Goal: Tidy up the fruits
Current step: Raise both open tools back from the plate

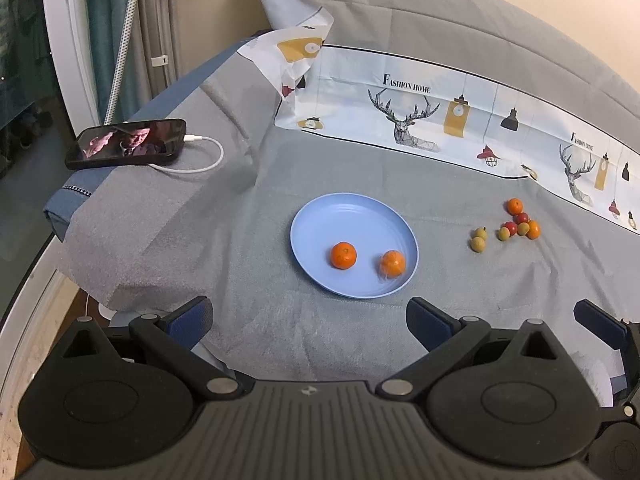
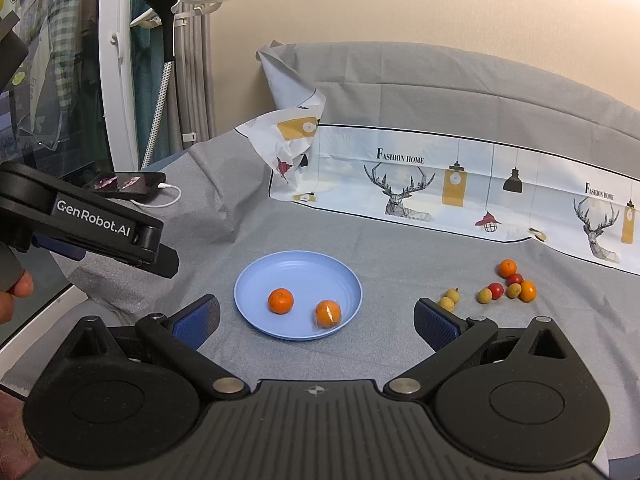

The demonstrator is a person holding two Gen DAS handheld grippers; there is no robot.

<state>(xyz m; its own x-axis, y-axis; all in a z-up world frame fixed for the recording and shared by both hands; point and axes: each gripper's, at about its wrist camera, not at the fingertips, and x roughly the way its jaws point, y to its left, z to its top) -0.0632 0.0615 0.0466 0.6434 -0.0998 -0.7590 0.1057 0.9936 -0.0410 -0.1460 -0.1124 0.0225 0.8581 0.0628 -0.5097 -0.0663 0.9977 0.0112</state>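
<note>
Nearest me, my left gripper (image 1: 310, 320) stands with its jaws spread wide and nothing between them, and my right gripper (image 2: 316, 318) is the same — gaping, empty, held back from the blue plate (image 2: 256, 280). On that plate lie two mandarins: a bare one (image 2: 280, 300) toward the middle and, near the plate's front-right rim, a second one (image 2: 328, 313) that looks wrapped in a clear film. I judge both light and round, with soft skin over a yielding body; they should roll readily on the smooth plate, and the film may be slippery, so I would close gently across the widest part. Farther off to the right, on the grey cloth (image 2: 400, 280), sits a loose cluster of small fruit (image 2: 506, 284) — orange ones, red ones, pale yellow-green ones, some touching — with two more yellowish ones (image 2: 449, 299) just apart. These look small and firm, apt to scoot away; I would take each from above, squarely across its middle.
</note>
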